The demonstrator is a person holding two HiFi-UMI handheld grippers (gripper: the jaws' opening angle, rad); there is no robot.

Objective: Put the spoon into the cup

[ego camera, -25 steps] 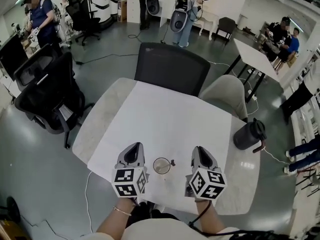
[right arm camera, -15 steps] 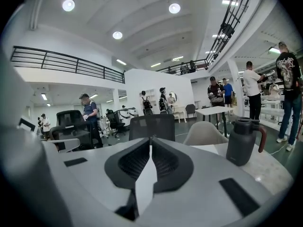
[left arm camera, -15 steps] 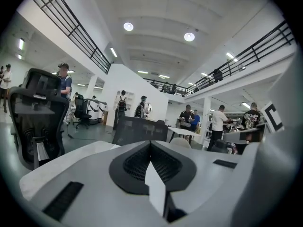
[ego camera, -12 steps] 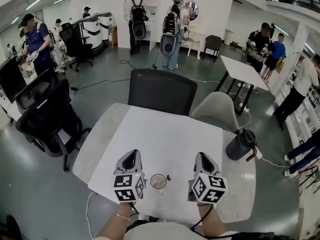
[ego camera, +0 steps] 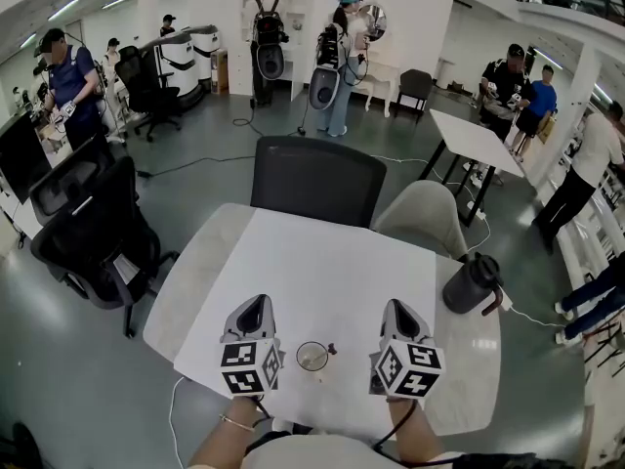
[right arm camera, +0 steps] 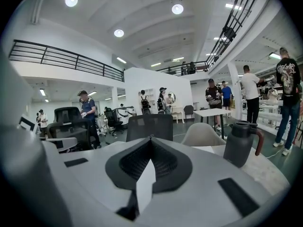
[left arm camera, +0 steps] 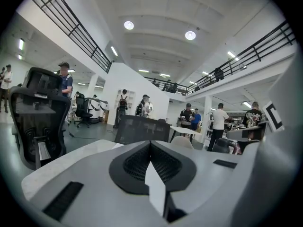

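Note:
A small clear glass cup (ego camera: 312, 356) stands on the white table (ego camera: 322, 252) near its front edge. A spoon stands in the cup, and its dark handle end (ego camera: 332, 348) sticks out over the right rim. My left gripper (ego camera: 256, 306) hovers just left of the cup and my right gripper (ego camera: 397, 309) just right of it, both pointing away from me. In the left gripper view the left gripper (left arm camera: 150, 144) has its jaws closed together with nothing between them. The right gripper (right arm camera: 151, 139) looks the same in its own view. Neither gripper view shows the cup.
A dark jug (ego camera: 471, 283) stands at the table's right edge and also shows in the right gripper view as a dark jug (right arm camera: 241, 143). A black chair (ego camera: 314, 179) and a beige chair (ego camera: 427, 213) stand at the far side. Black office chairs (ego camera: 93, 223) are on the left, with people beyond.
Both grippers have lifted slightly beside the cup and the head view has tilted up. The cup and spoon have not moved.

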